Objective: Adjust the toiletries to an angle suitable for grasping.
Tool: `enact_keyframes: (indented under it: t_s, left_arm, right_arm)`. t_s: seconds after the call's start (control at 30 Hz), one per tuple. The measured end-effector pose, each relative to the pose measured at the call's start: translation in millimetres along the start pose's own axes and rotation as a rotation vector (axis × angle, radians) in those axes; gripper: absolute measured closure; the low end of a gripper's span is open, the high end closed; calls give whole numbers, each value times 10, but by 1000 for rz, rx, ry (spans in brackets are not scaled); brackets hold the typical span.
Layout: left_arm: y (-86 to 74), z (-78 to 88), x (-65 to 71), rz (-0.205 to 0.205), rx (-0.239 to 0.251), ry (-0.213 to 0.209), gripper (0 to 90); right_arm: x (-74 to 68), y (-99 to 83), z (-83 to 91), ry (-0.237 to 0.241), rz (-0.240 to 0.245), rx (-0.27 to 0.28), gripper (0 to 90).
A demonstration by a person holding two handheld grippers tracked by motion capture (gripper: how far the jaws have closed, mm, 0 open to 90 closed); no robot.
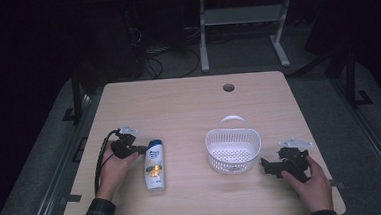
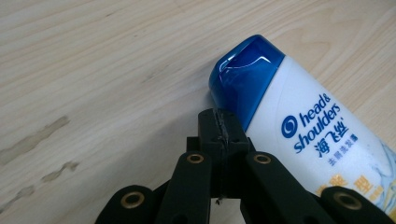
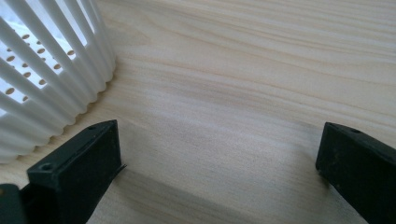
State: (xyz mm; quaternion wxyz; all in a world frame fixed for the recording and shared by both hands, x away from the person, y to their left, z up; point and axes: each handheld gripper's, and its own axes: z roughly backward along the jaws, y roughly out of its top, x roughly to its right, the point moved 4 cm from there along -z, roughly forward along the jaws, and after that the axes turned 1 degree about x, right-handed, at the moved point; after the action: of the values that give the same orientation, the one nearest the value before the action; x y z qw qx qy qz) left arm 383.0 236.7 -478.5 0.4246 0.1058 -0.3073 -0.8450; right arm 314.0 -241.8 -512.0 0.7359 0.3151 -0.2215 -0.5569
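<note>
A white shampoo bottle [image 1: 154, 165] with a blue cap lies flat on the wooden table [image 1: 188, 102], cap pointing away from the person. My left gripper [image 1: 142, 150] is just left of the cap, held by a hand. In the left gripper view its jaws are pressed together, nothing between them, with their tip [image 2: 222, 125] right beside the blue cap [image 2: 243, 79] of the bottle [image 2: 322, 135]. My right gripper [image 1: 266, 166] rests on the table to the right of a white slatted basket [image 1: 233, 151]. Its jaws stand wide apart over bare wood [image 3: 219, 149], the basket wall [image 3: 51, 79] close by on the left.
The table has a round cable hole [image 1: 228, 87] near its far edge. Beyond the table are a white desk frame [image 1: 243, 24] and cables [image 1: 160, 59] on the dark floor. The basket has a handle [image 1: 232, 119] at its far side.
</note>
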Motion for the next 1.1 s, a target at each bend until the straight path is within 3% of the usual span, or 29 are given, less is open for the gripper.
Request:
enact_keyframes:
  t_s: [0.87,1.1]
  left_arm:
    - [235,-251,352,-68,-11,-79,900]
    - [220,-197,278,-49,-9,-74,886]
  right_arm:
    - [0,2,-2,2,1,0,0]
    - [-1,2,-2,2,1,0,0]
